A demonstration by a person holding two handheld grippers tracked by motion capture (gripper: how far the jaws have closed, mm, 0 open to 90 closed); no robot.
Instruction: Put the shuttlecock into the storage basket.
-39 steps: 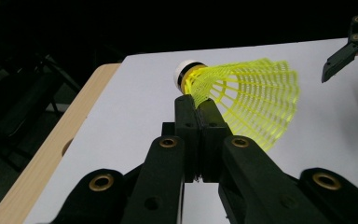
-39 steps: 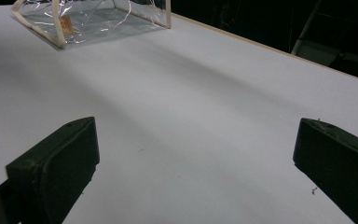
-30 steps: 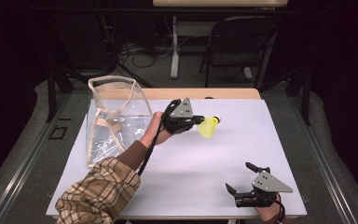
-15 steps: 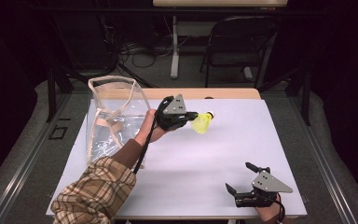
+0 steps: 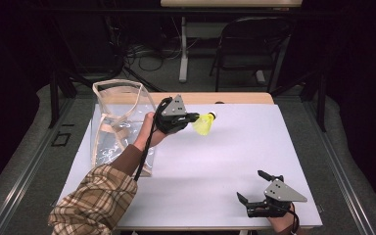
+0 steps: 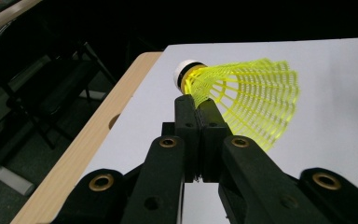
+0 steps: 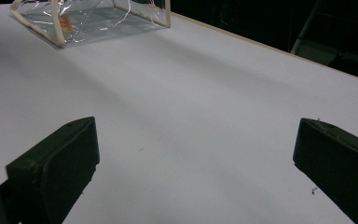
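No legible text, labels or numbers — bag tag too blurred

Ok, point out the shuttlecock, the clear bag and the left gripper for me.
shuttlecock (image 6: pixel 256 100), left gripper view, on its yellow mesh skirt.
clear bag (image 5: pixel 108 142), high view, on its transparent side wall.
left gripper (image 6: pixel 200 109), left gripper view, at its closed jaw tips.

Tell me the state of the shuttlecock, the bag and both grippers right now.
Shuttlecock: held off the table, skirt pinched in the left gripper.
Bag: clear, upright, mouth open.
Left gripper: shut on the shuttlecock.
Right gripper: open, nothing between the jaws.
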